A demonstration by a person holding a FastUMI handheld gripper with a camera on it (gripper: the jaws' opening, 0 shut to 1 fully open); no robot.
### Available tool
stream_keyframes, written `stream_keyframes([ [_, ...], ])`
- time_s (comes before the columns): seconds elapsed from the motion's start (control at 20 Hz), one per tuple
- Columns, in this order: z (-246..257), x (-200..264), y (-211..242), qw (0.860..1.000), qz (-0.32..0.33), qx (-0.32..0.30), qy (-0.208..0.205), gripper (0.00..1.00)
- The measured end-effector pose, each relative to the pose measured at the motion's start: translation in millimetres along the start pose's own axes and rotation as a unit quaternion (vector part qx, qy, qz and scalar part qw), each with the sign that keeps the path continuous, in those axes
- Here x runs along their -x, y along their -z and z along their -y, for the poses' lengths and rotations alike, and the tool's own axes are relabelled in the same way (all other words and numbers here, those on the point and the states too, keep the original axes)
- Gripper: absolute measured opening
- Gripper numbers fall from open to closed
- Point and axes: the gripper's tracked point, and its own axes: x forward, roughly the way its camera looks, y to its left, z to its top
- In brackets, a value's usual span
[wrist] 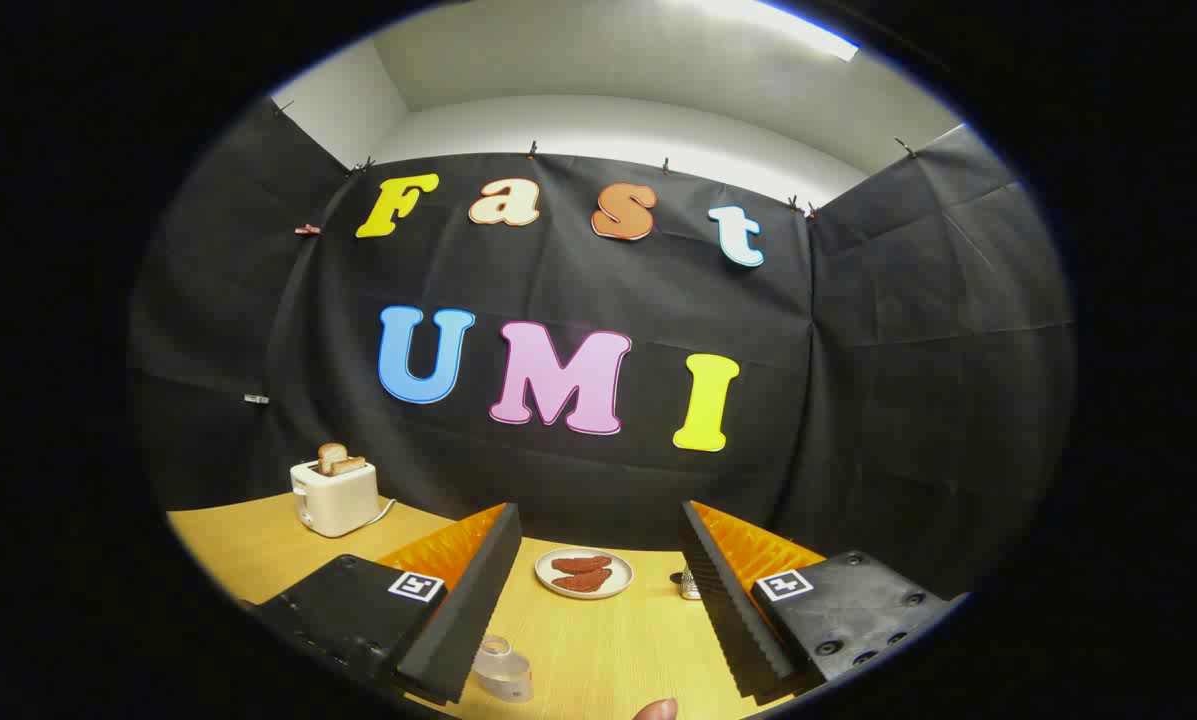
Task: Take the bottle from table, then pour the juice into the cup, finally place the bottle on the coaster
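Bottle went unseen while the tool hung spread and empty above the table, a clear cup just beside its left finger, likely light, slippery and best gripped mid-body.

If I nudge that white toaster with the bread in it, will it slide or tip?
The toaster looks boxy and squat on the table, so it would probably slide. Its toast slices sit loose and may shift. The open gripper is well short of it.
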Motion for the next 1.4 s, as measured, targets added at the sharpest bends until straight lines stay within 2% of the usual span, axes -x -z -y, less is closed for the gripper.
stream_keyframes([
  [1.0, -7, 13, 2, 1.000, 0.005, 0.021, -0.010, 0.97],
  [1.2, -22, 17, 2, 0.999, 0.020, 0.003, -0.031, 0.97],
  [1.4, -43, 21, 28, 0.997, 0.037, -0.024, -0.058, 0.97],
])
